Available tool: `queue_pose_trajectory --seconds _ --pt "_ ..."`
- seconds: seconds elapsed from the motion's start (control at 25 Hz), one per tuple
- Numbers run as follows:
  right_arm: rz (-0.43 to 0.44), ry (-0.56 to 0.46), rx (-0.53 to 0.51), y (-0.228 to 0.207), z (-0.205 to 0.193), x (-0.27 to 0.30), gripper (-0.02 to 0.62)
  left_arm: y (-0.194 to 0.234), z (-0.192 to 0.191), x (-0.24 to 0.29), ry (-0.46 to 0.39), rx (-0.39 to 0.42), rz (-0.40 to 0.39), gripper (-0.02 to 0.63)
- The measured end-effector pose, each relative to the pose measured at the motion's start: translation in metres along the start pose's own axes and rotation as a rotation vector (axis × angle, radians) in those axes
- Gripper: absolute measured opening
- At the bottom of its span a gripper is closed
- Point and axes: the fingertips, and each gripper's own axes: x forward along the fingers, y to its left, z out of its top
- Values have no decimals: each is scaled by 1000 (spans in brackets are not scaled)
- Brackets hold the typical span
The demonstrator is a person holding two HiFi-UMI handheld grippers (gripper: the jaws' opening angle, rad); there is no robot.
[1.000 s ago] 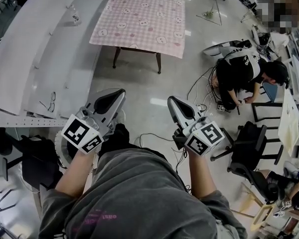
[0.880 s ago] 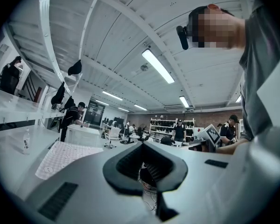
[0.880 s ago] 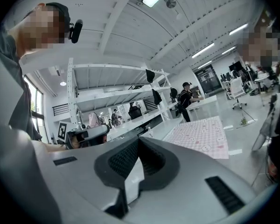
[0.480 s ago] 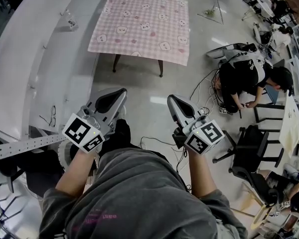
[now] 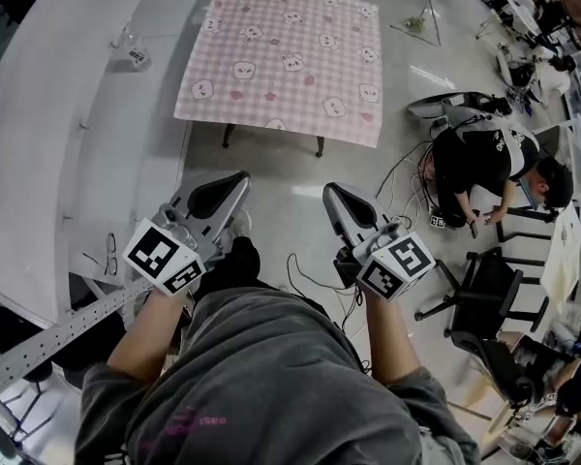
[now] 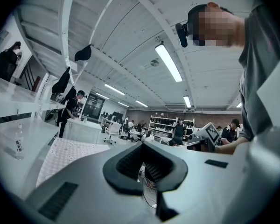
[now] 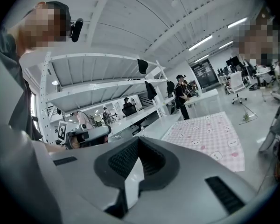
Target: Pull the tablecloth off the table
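Note:
The pink checked tablecloth (image 5: 286,56) with small bear faces covers a low table on dark legs (image 5: 320,146), far ahead of me across the floor. It also shows in the left gripper view as the tablecloth (image 6: 65,153) and in the right gripper view as the tablecloth (image 7: 210,136). My left gripper (image 5: 234,180) and right gripper (image 5: 331,194) are held side by side in front of my chest, well short of the table. Both are shut with nothing between the jaws, as the left gripper (image 6: 147,171) and right gripper (image 7: 135,171) views show.
A long white bench (image 5: 68,114) runs along the left, with a small bottle (image 5: 136,56) and a pair of glasses (image 5: 109,253) on it. At the right a person (image 5: 484,163) crouches on the floor by cables (image 5: 397,177) and a black office chair (image 5: 484,289).
The table and its cloth have come nearer and sit lower in the head view as I move forward. Both grippers keep the same pose, still shut.

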Motion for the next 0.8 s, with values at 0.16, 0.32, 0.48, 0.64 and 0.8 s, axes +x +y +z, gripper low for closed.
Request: queue_pose_trajectory --seconds 0.16,0.32,0.48,0.64,0.8 --pt "-20 -2 -4 -5 18 28 3 29 16 10 1 -3 -20 0" --pt "-34 -9 -5 -8 38 63 3 64 35 21 3 2 -42 0" --pt "-54 -15 -2 -16 51 91 3 93 46 32 10 5 -67 0" --pt "-59 -16 0 -14 57 99 3 101 54 33 11 9 -75 0" --pt "-69 -22 0 -17 77 118 3 121 70 39 16 3 -77 0"
